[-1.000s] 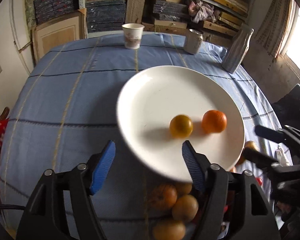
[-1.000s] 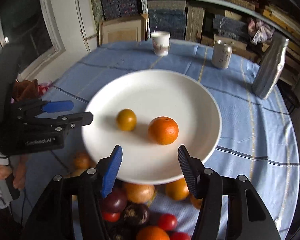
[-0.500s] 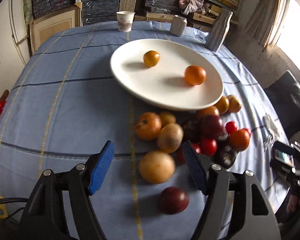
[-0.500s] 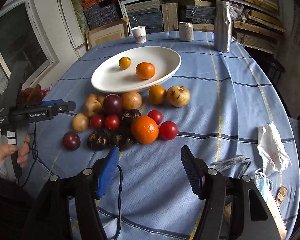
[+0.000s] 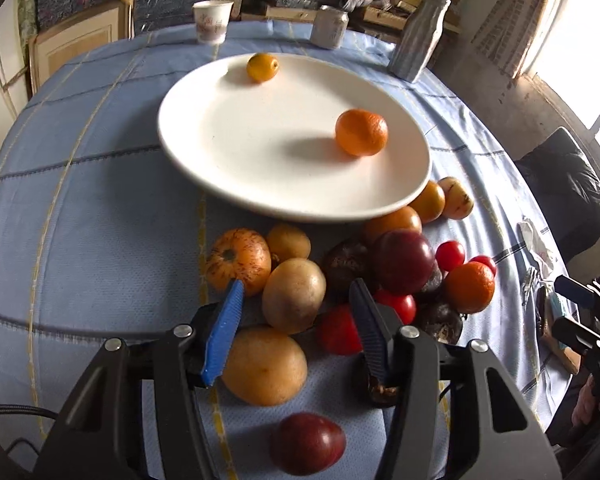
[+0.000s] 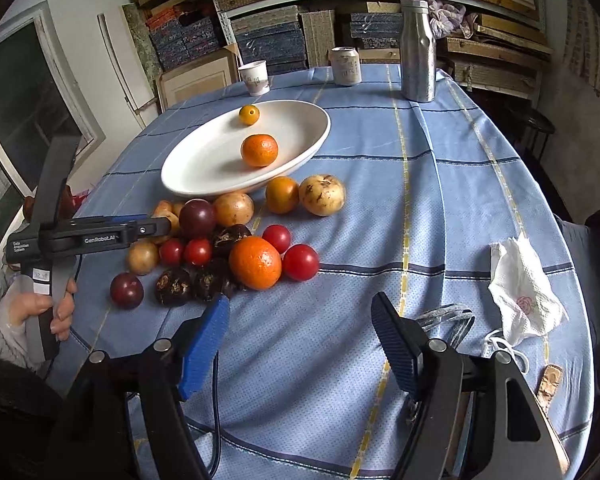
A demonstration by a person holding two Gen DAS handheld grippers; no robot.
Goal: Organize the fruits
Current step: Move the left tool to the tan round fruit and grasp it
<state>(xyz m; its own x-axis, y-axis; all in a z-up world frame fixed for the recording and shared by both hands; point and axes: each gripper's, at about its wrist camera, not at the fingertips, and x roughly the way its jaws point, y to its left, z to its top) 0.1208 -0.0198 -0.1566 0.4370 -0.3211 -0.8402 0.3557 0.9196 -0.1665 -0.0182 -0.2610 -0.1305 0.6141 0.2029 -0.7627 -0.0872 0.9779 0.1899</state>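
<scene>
- The left gripper (image 5: 296, 308) is seen released, its jaws spread over the near side of the fruit pile (image 5: 340, 280), with a tan round fruit (image 5: 294, 295) between the blue pad and the black pad; no contact with it can be told.
- The right gripper (image 6: 300, 326) is held released and empty above bare blue cloth of the worktop (image 6: 440, 208), well apart from the pile.
- The white plate (image 5: 260, 152) is set toward the far edge of the worktop; an orange (image 5: 361, 132) and a small yellow-orange fruit (image 5: 263, 67) lie on it, well apart.
- The plate's near rim is shown overhanging the pile in the left wrist view.
- Only the right wrist view shows the crumpled white tissue (image 6: 524, 292) and a face mask (image 6: 448, 320) near the right edge, and the hand (image 6: 40, 312) gripping the left tool's handle.
- A paper cup (image 6: 255, 77), a can (image 6: 345, 66) and a steel bottle (image 6: 418, 50) stand along the far edge.
- Open cloth is seen between the pile and the right edge.
</scene>
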